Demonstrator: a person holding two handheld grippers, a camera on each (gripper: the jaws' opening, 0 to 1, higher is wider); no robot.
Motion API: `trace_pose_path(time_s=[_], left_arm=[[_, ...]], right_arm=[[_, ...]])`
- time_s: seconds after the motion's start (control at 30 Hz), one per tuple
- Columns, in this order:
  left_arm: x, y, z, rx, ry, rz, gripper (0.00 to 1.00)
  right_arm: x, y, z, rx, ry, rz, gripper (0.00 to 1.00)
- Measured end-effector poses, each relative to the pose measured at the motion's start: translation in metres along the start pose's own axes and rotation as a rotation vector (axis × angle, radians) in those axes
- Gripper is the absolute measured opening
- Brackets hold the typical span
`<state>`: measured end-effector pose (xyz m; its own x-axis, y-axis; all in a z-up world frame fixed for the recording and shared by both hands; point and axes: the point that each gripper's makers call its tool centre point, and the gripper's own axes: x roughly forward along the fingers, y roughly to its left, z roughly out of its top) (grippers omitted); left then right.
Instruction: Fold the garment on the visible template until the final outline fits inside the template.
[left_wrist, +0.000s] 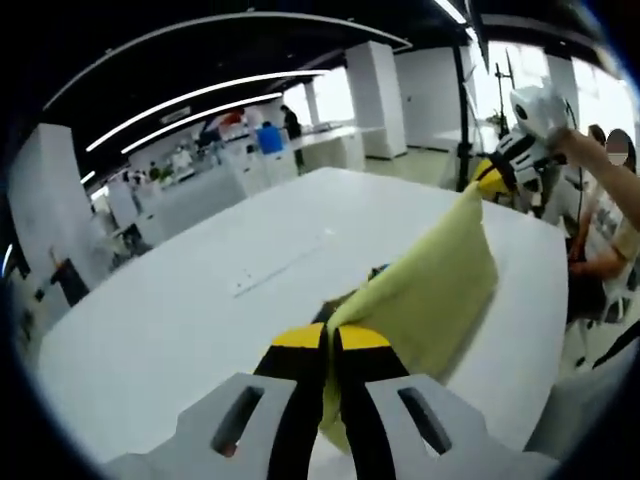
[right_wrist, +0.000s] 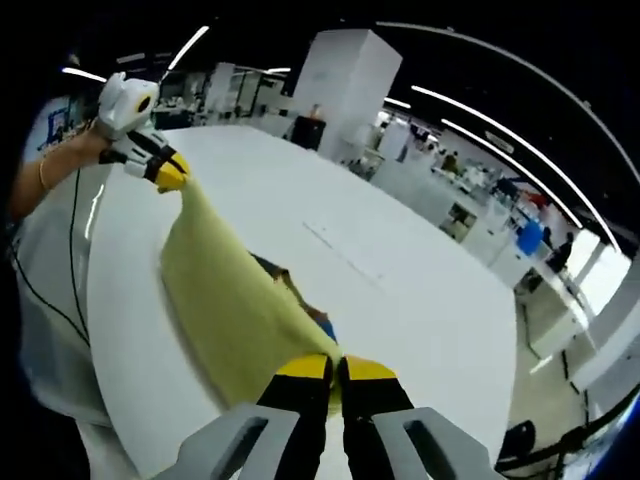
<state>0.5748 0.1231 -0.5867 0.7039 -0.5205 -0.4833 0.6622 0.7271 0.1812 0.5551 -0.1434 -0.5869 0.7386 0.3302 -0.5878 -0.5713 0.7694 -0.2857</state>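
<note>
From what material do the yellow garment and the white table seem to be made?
The yellow garment looks like thin, soft woven or knit cloth with a matte finish: it hangs and curves between the left gripper and right gripper. The white table seems a hard, smooth laminate or painted board, faintly glossy; the exact material stays uncertain.

No legible text, label, brand, number or sign appears in the left gripper view or the right gripper view. The marks on the white table (left_wrist: 180, 300) are too small and too blurred to read.
</note>
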Motion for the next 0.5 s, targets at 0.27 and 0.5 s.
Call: trace_pose_path(time_s=[0.27, 0.5], left_arm=[[0.025, 0.011, 0.004, -0.014, -0.010, 0.022, 0.01], [0.051, 0.022, -0.006, 0.004, 0.020, 0.032, 0.01]], right_arm=[[0.023, -0.011, -0.007, 0.002, 0.037, -0.049, 0.00], [0.049, -0.019, -0.015, 0.019, 0.054, -0.065, 0.00]])
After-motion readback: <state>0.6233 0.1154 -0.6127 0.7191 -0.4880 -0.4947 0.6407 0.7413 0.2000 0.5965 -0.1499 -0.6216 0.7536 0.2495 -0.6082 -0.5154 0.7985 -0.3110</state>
